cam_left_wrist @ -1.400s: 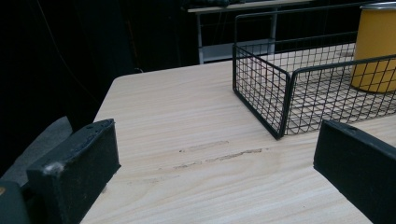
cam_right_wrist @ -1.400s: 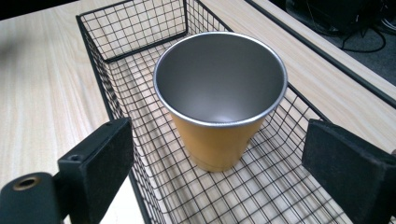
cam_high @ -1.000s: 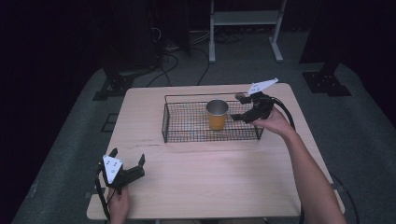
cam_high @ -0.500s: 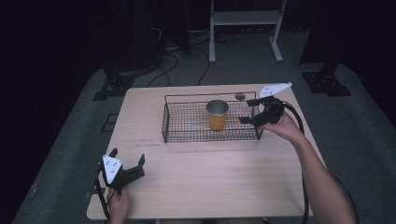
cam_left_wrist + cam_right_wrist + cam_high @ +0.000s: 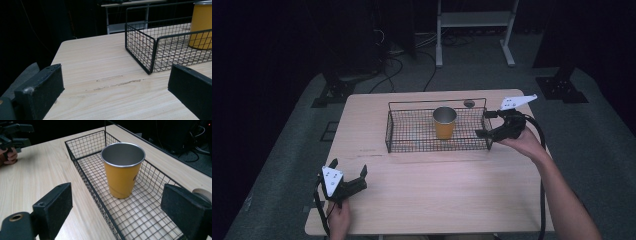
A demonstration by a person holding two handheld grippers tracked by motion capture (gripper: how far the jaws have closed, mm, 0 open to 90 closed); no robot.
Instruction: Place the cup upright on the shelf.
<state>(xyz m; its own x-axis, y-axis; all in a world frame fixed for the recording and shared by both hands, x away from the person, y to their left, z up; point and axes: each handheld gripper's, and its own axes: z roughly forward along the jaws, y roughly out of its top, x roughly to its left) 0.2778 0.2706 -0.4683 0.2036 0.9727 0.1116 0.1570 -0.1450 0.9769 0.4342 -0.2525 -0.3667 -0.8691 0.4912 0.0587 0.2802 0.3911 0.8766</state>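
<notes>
Yellow cup (image 5: pixel 123 170) upright ahead of spread right gripper (image 5: pixel 125 212), seemingly untouched

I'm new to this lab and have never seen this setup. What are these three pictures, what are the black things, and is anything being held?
A person works at a wooden table, holding a hand-operated two-jaw gripper in each hand. The high view looks down from above; the other two views come from cameras riding on the grippers, looking along their black jaws. The left gripper rests near the table's front corner, open and empty. The right gripper is at the end of a black wire basket, also open, holding nothing. An orange metal cup stands upright inside the basket.
</notes>
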